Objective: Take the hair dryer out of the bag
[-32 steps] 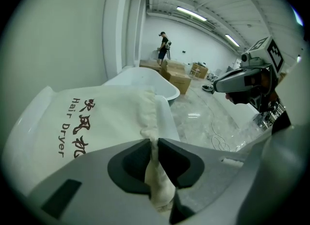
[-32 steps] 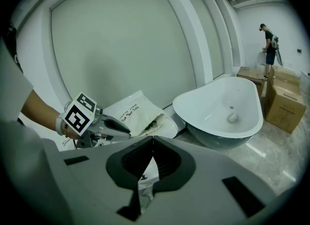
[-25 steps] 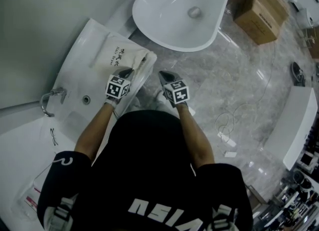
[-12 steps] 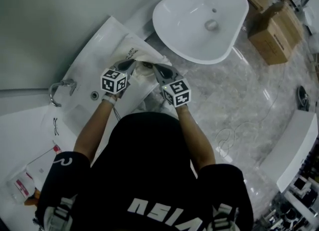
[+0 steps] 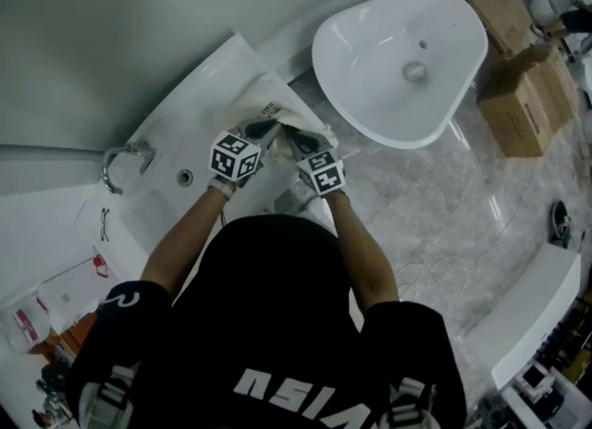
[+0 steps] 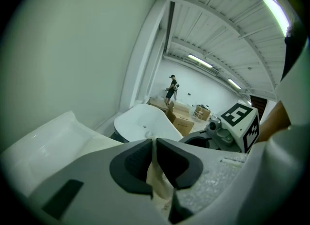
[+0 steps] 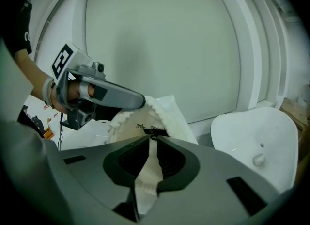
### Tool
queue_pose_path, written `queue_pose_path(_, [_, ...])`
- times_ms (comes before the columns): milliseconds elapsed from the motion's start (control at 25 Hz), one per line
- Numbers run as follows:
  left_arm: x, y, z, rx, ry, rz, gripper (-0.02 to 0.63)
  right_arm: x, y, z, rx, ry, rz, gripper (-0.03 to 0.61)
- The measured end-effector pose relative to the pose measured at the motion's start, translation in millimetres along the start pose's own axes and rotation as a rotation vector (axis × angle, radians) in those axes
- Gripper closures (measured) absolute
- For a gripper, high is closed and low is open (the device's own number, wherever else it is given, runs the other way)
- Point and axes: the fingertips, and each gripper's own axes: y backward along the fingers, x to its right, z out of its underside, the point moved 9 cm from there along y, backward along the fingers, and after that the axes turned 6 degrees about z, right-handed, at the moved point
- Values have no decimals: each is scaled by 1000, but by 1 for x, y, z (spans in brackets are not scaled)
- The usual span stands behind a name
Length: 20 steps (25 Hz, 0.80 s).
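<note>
Right now you've got the bag pinched at its mouth w/ both tools: L gripper narrow on the cloth, R gripper jaws just been easing open, cloth strip pressed btwn the pads. Bag runs lengthwise toward the wall, mouth your side, on the sink top. The top's edge is just right of R gripper, and the tap is to the left. Dryer is hidden.

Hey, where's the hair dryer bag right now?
In the head view the bag is upper centre-left, over the rectangular white sink, between the faucet on its left and the oval white basin on its right.
</note>
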Motion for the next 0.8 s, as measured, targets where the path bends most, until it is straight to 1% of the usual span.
queue_pose_path(40, [-4, -2, 0, 5, 5, 5, 588, 3, -9, 0, -14, 3, 1, 521])
queue_pose_path(120, [-10, -8, 0, 5, 8, 17, 587, 7, -24, 1, -41, 15, 13, 502])
queue_pose_path(240, [-20, -14, 3, 1, 9, 28, 586, 9, -47, 4, -92, 54, 40, 439])
queue_pose_path(280, [-23, -17, 4, 1, 8, 24, 586, 10, -54, 5, -109, 70, 51, 407])
queue_pose_path(440, [-33, -27, 3, 11, 5, -2, 587, 18, -76, 12, -170, 90, 72, 325])
queue_pose_path(520, [-37, -31, 4, 9, 16, -3, 588, 25, -86, 14, -203, 98, 87, 322])
queue_pose_path(560, [-39, -33, 5, 8, 22, -5, 586, 28, -89, 16, -218, 102, 94, 331])
queue_pose_path(640, [-44, -35, 6, 12, 36, -12, 586, 34, -94, 17, -252, 100, 88, 404])
queue_pose_path(680, [-47, -35, 7, 16, 45, -17, 586, 36, -96, 16, -271, 90, 79, 422])
queue_pose_path(800, [-55, -37, 8, 37, 72, -28, 588, 38, -92, 10, -359, 43, 54, 413])
